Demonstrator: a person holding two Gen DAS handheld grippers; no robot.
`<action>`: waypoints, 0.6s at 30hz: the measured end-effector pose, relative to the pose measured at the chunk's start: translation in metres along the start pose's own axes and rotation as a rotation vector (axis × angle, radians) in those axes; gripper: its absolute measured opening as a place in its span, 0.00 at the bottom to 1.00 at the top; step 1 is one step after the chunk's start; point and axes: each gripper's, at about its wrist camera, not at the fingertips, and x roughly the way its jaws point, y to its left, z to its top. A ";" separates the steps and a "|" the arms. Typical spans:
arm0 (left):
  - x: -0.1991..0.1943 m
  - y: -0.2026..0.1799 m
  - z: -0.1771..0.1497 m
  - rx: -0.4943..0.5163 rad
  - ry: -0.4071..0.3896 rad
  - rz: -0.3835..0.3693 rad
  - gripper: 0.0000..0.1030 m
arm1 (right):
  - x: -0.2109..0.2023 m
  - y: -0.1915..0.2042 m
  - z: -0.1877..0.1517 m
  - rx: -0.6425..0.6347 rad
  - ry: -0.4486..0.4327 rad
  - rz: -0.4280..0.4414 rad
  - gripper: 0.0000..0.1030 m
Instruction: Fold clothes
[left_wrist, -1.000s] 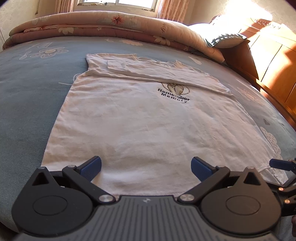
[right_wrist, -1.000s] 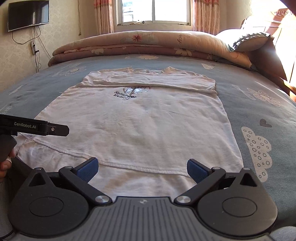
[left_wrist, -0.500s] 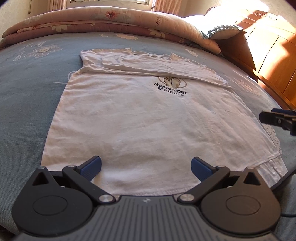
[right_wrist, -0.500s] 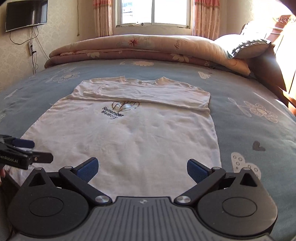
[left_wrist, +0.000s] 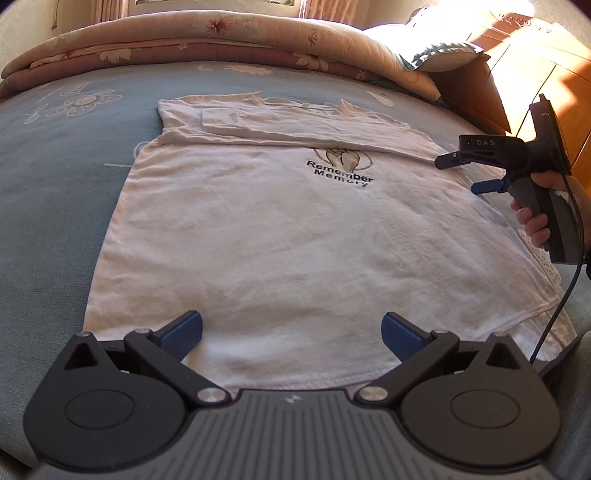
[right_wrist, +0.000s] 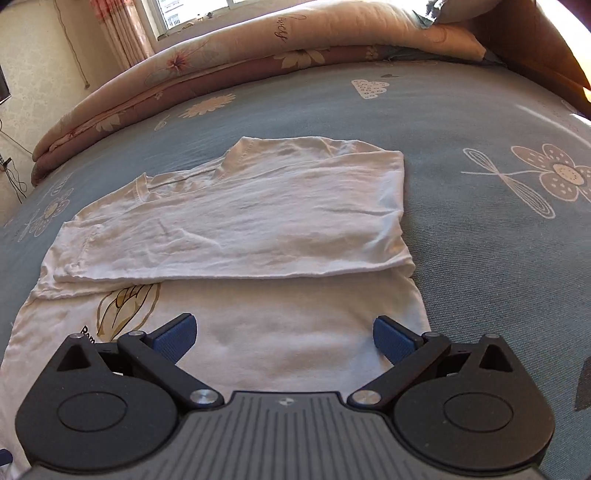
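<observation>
A white T-shirt (left_wrist: 280, 236) with a "Remember Memory" print lies flat on the blue bed, its sleeves folded across the chest (right_wrist: 258, 221). My left gripper (left_wrist: 291, 334) hovers open over the shirt's bottom hem, nothing between its blue pads. My right gripper (right_wrist: 282, 338) is open too, low over the shirt's right side just below the folded sleeve band. In the left wrist view the right gripper (left_wrist: 465, 173) shows from the side, held by a hand near the shirt's right armpit.
The blue flowered bedsheet (left_wrist: 55, 192) surrounds the shirt. A rolled pink quilt (left_wrist: 221, 40) and a pillow (left_wrist: 432, 48) lie along the far side. A wooden headboard (left_wrist: 546, 96) stands at the right. A cable hangs from the right gripper.
The right gripper travelled from the shirt's bottom hem up along its right side to the folded sleeves. The left gripper stayed at the hem, rising slightly.
</observation>
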 end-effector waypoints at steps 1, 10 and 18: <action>0.000 -0.001 0.000 0.006 0.000 0.005 0.99 | -0.007 -0.009 -0.003 0.023 -0.007 -0.002 1.00; 0.002 -0.010 -0.003 0.062 0.009 0.047 0.99 | -0.033 -0.026 -0.016 0.239 -0.001 0.223 1.00; -0.010 -0.005 -0.010 0.041 0.032 0.046 0.99 | -0.057 -0.019 -0.052 0.244 0.003 0.135 1.00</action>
